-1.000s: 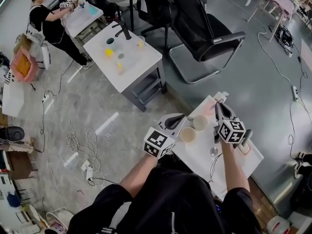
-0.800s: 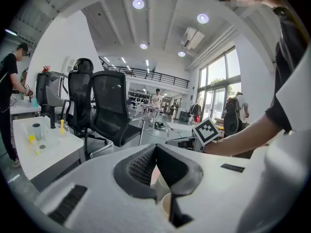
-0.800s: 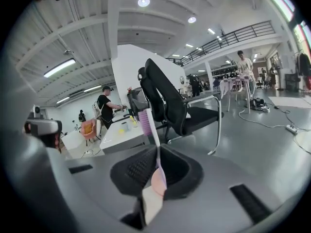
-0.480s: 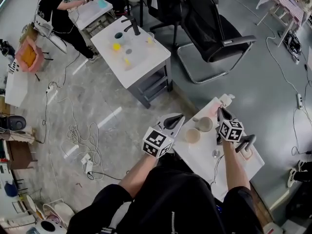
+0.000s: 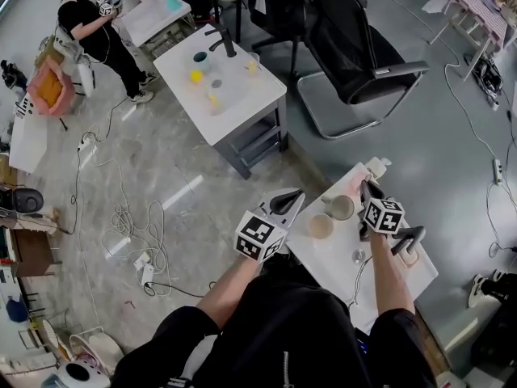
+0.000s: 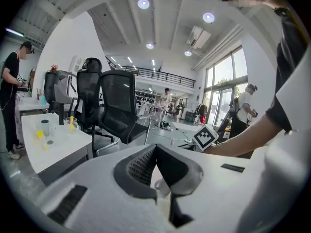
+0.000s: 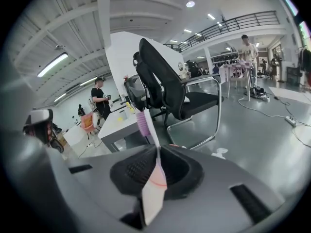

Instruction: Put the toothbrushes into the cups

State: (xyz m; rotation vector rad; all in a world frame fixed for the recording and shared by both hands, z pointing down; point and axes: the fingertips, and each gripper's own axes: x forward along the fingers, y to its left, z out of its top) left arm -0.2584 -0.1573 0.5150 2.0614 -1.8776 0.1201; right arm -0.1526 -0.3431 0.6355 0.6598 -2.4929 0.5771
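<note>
Toothbrush [image 7: 154, 186] clamped in right hand-held gripper [image 5: 365, 188]; left hand-held gripper [image 6: 155, 149] closed, seemingly empty.

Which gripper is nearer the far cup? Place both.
Right. The right gripper, gripping a toothbrush, is just right of the far cup; the left gripper lies farther off, to its left.

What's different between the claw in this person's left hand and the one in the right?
The left claw has a white body; the right claw is dark grey. The left claw's jaws are together with nothing gripped between them, while the right claw is clamped on a purple-bristled toothbrush. Both have black ridged pads.
</note>
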